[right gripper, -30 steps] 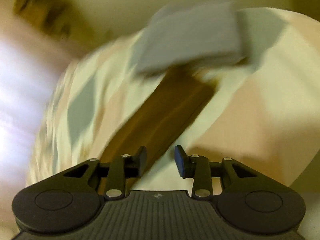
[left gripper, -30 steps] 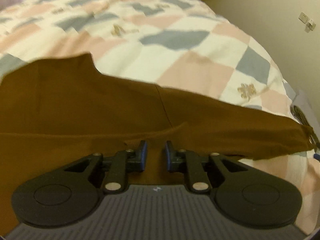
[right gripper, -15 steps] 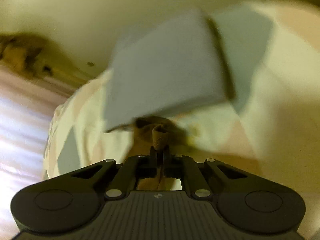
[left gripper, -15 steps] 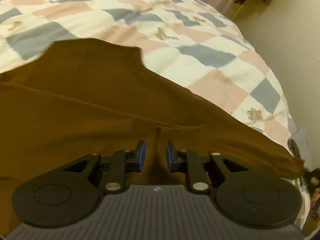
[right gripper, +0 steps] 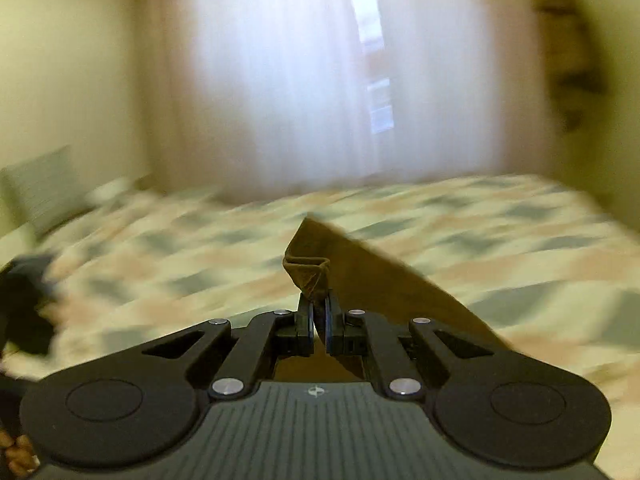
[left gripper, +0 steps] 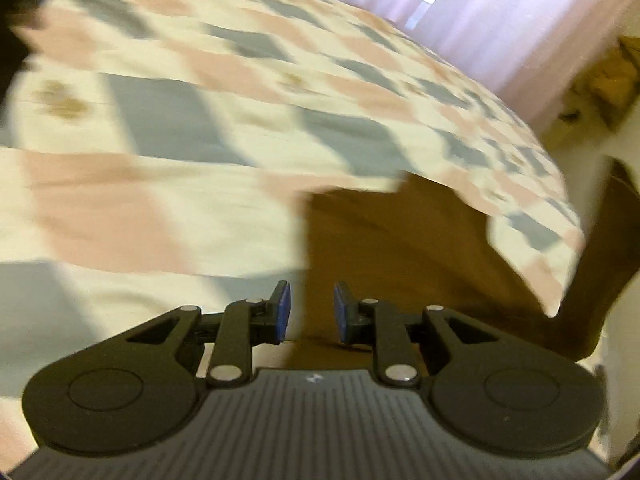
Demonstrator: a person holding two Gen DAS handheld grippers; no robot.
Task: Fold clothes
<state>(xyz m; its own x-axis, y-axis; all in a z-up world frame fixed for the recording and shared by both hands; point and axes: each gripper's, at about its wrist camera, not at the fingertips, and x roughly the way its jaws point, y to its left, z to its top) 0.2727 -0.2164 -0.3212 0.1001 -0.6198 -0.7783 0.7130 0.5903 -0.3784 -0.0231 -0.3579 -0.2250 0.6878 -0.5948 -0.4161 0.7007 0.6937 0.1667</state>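
Observation:
The brown garment [left gripper: 400,248] lies on the checked bedspread [left gripper: 200,120], stretching to the lower right of the blurred left wrist view. My left gripper [left gripper: 308,312] hovers at the garment's left edge. There is a narrow gap between its blue pads [left gripper: 282,312] and nothing is pinched in it. In the right wrist view my right gripper [right gripper: 319,320] is shut on a bunched end of the brown garment [right gripper: 308,276], lifted above the bed. From the grip a taut brown strip [right gripper: 400,288] runs down to the right.
Pale curtains [right gripper: 300,80] hang behind the bed. A grey pillow [right gripper: 44,192] sits at the bed's far left and a dark blurred object [right gripper: 24,312] at the left edge. A wall stands to the right of the bed.
My right gripper has closed on the garment's end and lifted it, and now faces the curtains. The left view swung sideways, so the brown cloth now sits at the lower right.

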